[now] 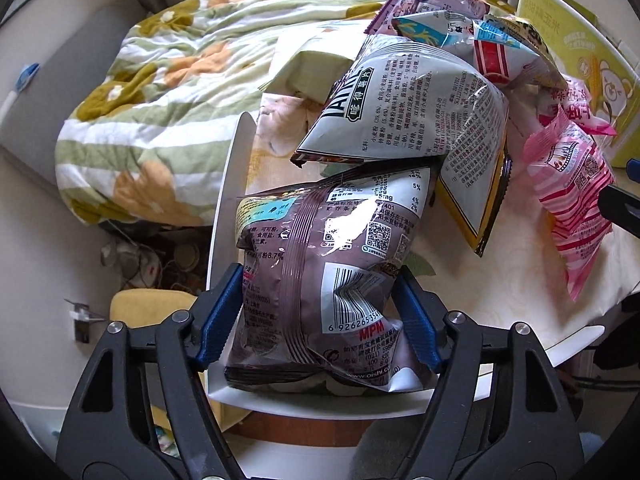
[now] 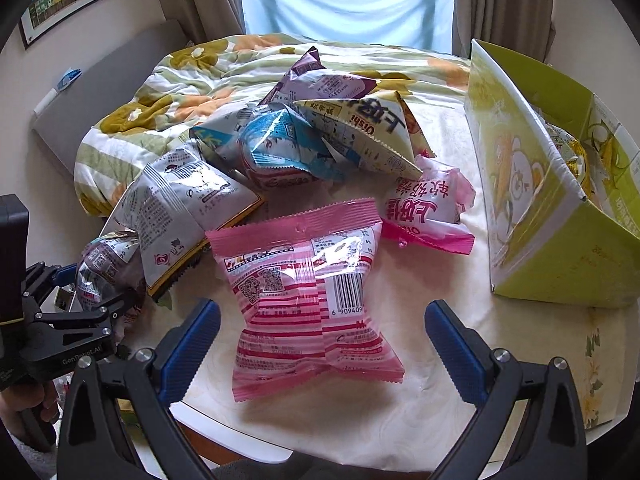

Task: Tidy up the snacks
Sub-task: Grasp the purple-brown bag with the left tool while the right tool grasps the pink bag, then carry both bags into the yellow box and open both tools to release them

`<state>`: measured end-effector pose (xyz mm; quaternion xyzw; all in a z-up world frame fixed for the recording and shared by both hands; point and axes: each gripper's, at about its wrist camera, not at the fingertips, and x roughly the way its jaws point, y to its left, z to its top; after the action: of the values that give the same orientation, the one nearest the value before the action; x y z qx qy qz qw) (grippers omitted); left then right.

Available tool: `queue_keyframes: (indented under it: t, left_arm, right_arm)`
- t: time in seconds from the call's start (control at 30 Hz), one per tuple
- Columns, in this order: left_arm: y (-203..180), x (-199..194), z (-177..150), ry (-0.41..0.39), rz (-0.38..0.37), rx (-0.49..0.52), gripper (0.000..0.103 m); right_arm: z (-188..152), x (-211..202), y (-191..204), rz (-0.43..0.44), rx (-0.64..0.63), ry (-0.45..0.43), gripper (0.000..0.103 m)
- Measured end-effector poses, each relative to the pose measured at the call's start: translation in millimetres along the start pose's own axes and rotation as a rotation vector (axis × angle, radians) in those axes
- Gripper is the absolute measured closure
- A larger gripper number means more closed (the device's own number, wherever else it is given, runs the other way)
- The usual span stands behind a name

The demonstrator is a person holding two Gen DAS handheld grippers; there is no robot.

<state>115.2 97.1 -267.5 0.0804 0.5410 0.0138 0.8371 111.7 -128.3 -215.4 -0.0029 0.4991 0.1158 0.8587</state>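
Brown snack bag (image 1: 320,280) lies lengthwise between the jaws.

Both the left gripper (image 1: 320,312) and the right gripper (image 2: 322,344) have black angular arms with silver screws and ribbed blue pads (image 2: 188,344); a fuzzy white sleeve (image 2: 24,456) shows.

My blue-padded fingers (image 1: 218,312) pinch a brown-purple snack bag (image 1: 320,264); ahead lies a pink-striped bag (image 2: 308,292), a yellow-green box (image 2: 532,200) printed with a cartoon bear, and a green-striped, orange-flowered quilt (image 1: 160,92).
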Motion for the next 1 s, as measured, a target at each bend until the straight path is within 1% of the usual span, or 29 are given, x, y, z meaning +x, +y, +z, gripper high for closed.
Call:
queue_keyframes:
  t: [0.07,0.13,0.23,0.33,0.57,0.67,0.73,0.77,0.8,0.83,0.87,1.0]
  left_arm:
    - [0.2,0.1,1.4,0.007,-0.001,-0.005,0.037]
    - [-0.3,-1.5,2.0,0.010,0.003,-0.010,0.043]
    - [1.7,-3.3,2.3,0.013,-0.005,-0.020,0.045]
    - [3.2,-5.8,1.2,0.018,-0.019,-0.026,0.047]
    - [5.4,-14.0,-4.4,0.016,-0.028,-0.049,0.048]
    - [7.1,-20.2,-6.4,0.003,-0.031,-0.055,0.048]
    - [6.1,-24.3,-7.8,-0.004,-0.030,-0.055,0.048]
    - [5.3,-25.9,-8.0,-0.006,-0.030,-0.056,0.048]
    - [6.0,-26.8,-8.1,-0.008,-0.030,-0.057,0.048]
    - [6.0,-28.4,-8.4,-0.011,-0.030,-0.059,0.049]
    - [6.2,-29.9,-8.9,-0.013,-0.030,-0.061,0.049]
    - [6.9,-34.9,-10.2,-0.022,-0.032,-0.065,0.049]
  right_arm:
    - [0.7,5.2,1.2,0.000,-0.015,0.009,0.001]
    - [1.0,9.8,2.9,-0.001,-0.030,0.017,0.001]
    - [0.8,15.5,5.2,0.000,-0.049,0.026,0.001]
    - [0.5,20.8,6.8,0.004,-0.064,0.034,0.001]
    - [2.0,31.6,12.6,0.007,-0.106,0.049,0.001]
    - [1.1,36.3,15.1,0.004,-0.119,0.057,0.002]
    - [0.7,39.0,16.6,0.003,-0.123,0.060,0.005]
    - [0.2,40.3,16.9,0.007,-0.125,0.064,0.010]
    - [-0.5,41.7,17.1,0.007,-0.126,0.071,0.018]
    - [-0.8,43.4,17.4,0.003,-0.127,0.080,0.022]
    - [-2.2,44.9,17.4,0.001,-0.124,0.086,0.023]
    - [-5.2,41.8,18.4,0.001,-0.121,0.077,0.035]
